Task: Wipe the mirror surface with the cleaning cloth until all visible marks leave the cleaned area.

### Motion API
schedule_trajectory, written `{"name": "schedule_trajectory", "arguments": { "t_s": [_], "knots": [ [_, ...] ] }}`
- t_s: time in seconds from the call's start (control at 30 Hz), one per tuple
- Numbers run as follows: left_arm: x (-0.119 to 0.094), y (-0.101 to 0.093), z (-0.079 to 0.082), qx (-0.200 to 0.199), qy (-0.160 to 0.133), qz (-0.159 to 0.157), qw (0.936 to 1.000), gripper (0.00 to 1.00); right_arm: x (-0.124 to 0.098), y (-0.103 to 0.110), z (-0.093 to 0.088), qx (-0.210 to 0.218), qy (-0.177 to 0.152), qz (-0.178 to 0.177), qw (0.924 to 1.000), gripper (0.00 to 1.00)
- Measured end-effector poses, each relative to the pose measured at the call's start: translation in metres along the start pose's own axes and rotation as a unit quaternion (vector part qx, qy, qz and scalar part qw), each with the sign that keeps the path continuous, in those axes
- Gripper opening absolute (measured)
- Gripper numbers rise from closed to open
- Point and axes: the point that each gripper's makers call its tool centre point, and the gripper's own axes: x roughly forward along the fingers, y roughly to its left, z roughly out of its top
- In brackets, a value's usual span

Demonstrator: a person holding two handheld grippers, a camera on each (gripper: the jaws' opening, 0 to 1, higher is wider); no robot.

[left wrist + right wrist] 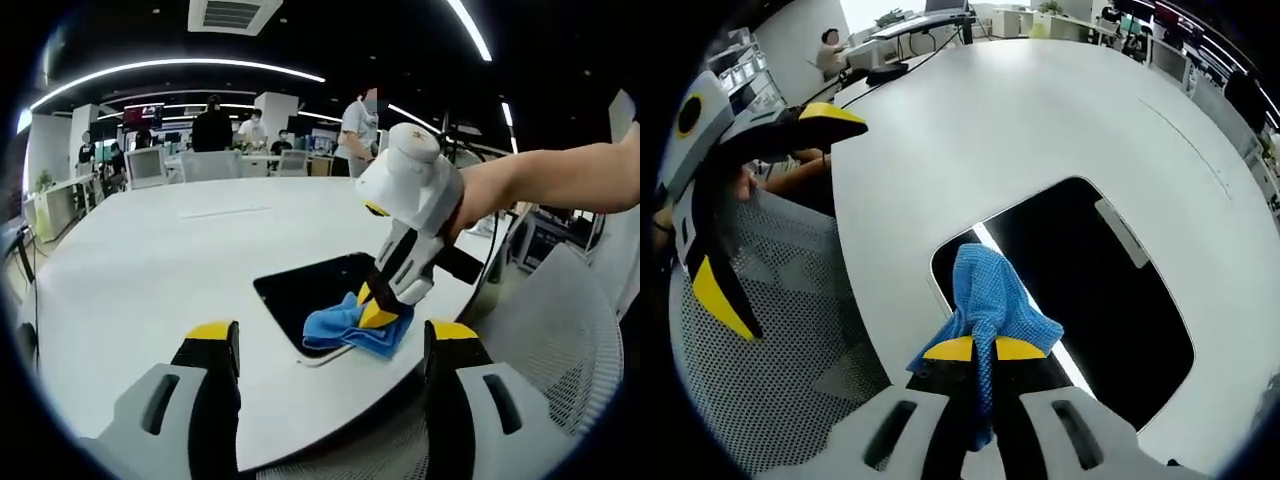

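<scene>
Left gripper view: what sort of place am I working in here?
Probably an open-plan office: a large white table, people at desks with monitors behind, strip ceiling lights and a mesh office chair nearby.

Bright ceiling strip lights point(180, 68), sharp, fisheye-warped edges.

A large white table point(150, 260) with a rounded outline is carrying the things. A dark mirror point(1090, 290) with rounded corners is lying flat on it, close to the near curved edge and slightly over toward one side. A blue cleaning cloth point(990, 295) is resting on the mirror's corner nearest that edge. In the left gripper view, a faint thin line point(225, 212) is running across the far part of the tabletop.
</scene>
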Motion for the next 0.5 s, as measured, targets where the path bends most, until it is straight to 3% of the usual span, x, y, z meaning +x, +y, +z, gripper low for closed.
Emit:
{"name": "schedule_trajectory", "arguments": {
  "t_s": [0.5],
  "knots": [
    [0.0001, -0.0005, 0.0009, -0.001, -0.003, -0.002, 1.0, 0.73, -0.0006, 0.0036, -0.0033, 0.004, 0.013, 0.012, 0.9998, 0.0]
  ]
}}
